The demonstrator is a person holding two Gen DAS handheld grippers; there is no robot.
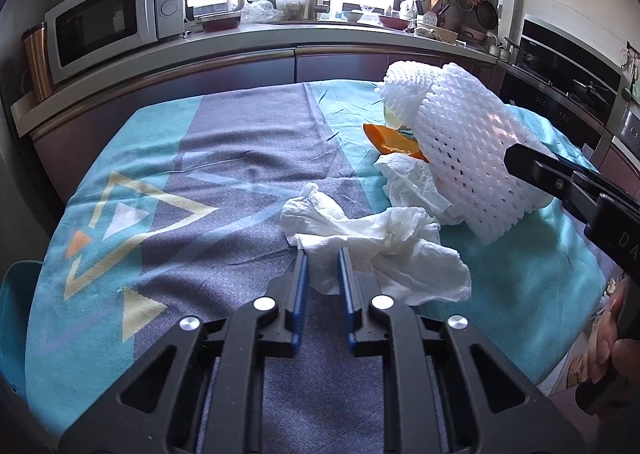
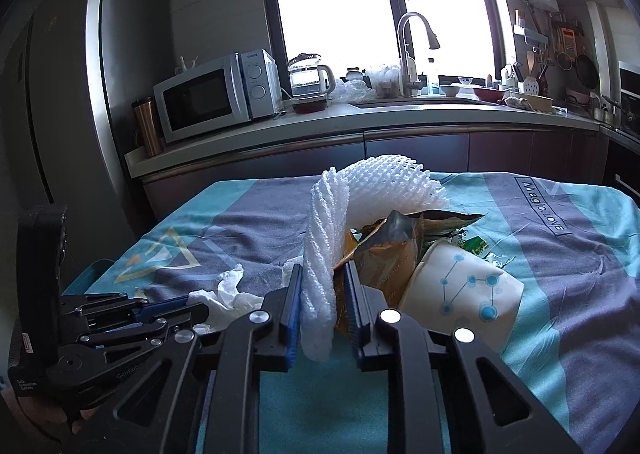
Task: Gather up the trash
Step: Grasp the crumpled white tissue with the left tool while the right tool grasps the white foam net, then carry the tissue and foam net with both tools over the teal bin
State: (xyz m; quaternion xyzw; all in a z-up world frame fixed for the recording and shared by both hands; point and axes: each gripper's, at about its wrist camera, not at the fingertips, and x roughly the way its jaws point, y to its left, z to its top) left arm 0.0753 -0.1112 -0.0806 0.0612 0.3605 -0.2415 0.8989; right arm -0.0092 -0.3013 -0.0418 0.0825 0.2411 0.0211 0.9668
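I've got both grippers down on the rubbish pile, so this is the grab step. My left gripper point(image 1: 322, 254) has its fingers drawn in narrow around the near edge of the crumpled tissue point(image 1: 376, 250), which lies on the patterned cloth point(image 1: 168, 189) over the worktop; the paper sits between the blue pads, and they look to be pinching it. My right gripper point(image 2: 322, 274) is pinched in on the white foam net point(image 2: 320, 274), a fold of it standing upright between the pads. Just behind that net are a crushed snack wrapper point(image 2: 384, 254) and a paper cup point(image 2: 464, 294) lying on its side, touching each other. From the left camera I can also see an orange peel point(image 1: 384, 141) tucked beside the net, and a second tissue point(image 1: 412, 181) under it.

Next move, as I judge it: lift both hands gently, check the tissue and net come away clean without dragging the cup or wrapper, then carry them to a bin. I can't see one from here.
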